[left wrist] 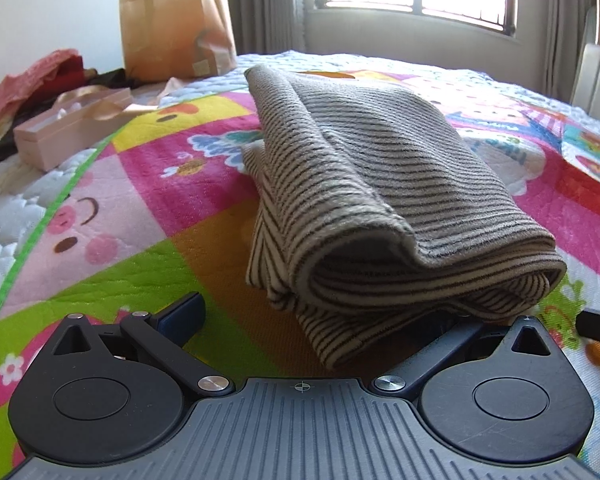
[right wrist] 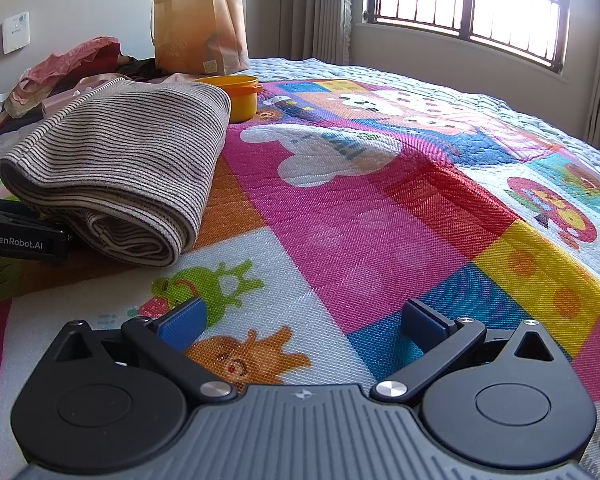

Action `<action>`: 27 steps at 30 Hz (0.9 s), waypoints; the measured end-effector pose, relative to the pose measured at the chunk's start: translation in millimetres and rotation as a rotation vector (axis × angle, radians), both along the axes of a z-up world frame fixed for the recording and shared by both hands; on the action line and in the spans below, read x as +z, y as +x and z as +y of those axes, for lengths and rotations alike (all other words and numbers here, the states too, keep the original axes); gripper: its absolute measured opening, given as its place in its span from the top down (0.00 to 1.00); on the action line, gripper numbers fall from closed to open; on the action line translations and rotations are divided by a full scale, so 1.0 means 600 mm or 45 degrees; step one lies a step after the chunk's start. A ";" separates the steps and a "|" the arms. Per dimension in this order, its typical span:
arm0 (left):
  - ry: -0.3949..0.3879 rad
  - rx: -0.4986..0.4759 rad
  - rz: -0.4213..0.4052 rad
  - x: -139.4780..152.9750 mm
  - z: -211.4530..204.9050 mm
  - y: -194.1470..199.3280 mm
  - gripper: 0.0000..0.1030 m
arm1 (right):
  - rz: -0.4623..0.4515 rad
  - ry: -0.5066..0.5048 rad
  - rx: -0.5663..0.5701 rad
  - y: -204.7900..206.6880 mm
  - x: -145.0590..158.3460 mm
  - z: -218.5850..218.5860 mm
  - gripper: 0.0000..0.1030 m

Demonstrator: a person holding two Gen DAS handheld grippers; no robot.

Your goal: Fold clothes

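Observation:
A folded striped beige garment [left wrist: 364, 200] lies on the colourful play mat [left wrist: 112, 216]. It also shows at the left of the right wrist view [right wrist: 128, 164]. My left gripper [left wrist: 320, 320] is open at the garment's near edge; its left finger is bare and the cloth hides its right finger. My right gripper [right wrist: 304, 320] is open and empty over the mat [right wrist: 360, 220], to the right of the garment. The left gripper's body [right wrist: 20, 236] shows at the left edge of the right wrist view, against the garment.
A brown paper bag [left wrist: 176, 24] stands at the back. A pink box [left wrist: 68, 128] and a heap of red and pink clothes [left wrist: 32, 80] lie at the left. A yellow bowl [right wrist: 236, 96] sits behind the garment. Window and curtains stand beyond the bed.

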State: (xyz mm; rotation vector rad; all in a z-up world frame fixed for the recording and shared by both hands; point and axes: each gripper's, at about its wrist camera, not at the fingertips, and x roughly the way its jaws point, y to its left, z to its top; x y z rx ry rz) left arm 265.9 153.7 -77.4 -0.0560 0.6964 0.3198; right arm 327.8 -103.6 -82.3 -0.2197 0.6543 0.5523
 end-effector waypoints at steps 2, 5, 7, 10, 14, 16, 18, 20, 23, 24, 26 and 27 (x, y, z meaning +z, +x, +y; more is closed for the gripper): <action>0.029 -0.001 0.008 0.001 -0.006 0.002 0.00 | 0.000 0.000 0.000 0.000 0.000 0.000 0.00; -0.009 -0.002 -0.002 -0.001 0.001 0.000 0.00 | -0.001 0.001 0.000 0.000 0.000 0.001 0.00; -0.037 -0.002 -0.014 -0.002 0.006 -0.002 0.00 | -0.001 0.006 0.000 0.001 -0.001 0.000 0.00; -0.039 -0.003 -0.002 0.001 0.005 -0.002 0.00 | -0.013 0.002 0.001 -0.001 -0.001 0.000 0.00; -0.068 0.016 0.049 0.010 0.003 -0.019 0.00 | -0.014 0.004 0.001 -0.001 -0.001 -0.001 0.00; -0.058 0.029 0.043 0.010 -0.002 -0.028 0.00 | -0.013 0.003 0.001 -0.001 -0.001 -0.001 0.00; -0.040 0.041 0.030 0.008 -0.007 -0.034 0.00 | -0.009 0.002 0.001 -0.001 -0.001 -0.002 0.00; -0.034 0.043 0.035 0.009 -0.008 -0.033 0.00 | -0.007 0.003 0.001 -0.001 -0.001 -0.002 0.00; -0.038 0.039 0.029 0.009 -0.007 -0.034 0.00 | -0.011 -0.001 -0.001 -0.002 -0.002 -0.001 0.00; -0.043 0.037 0.026 0.010 -0.005 -0.035 0.00 | -0.017 -0.006 -0.002 -0.003 -0.002 0.000 0.00; -0.052 0.035 0.019 0.010 -0.003 -0.036 0.00 | -0.034 -0.017 -0.002 -0.007 -0.002 0.002 0.00; -0.054 0.034 0.016 0.010 -0.003 -0.037 0.00 | -0.037 -0.021 -0.002 -0.007 -0.002 0.002 0.00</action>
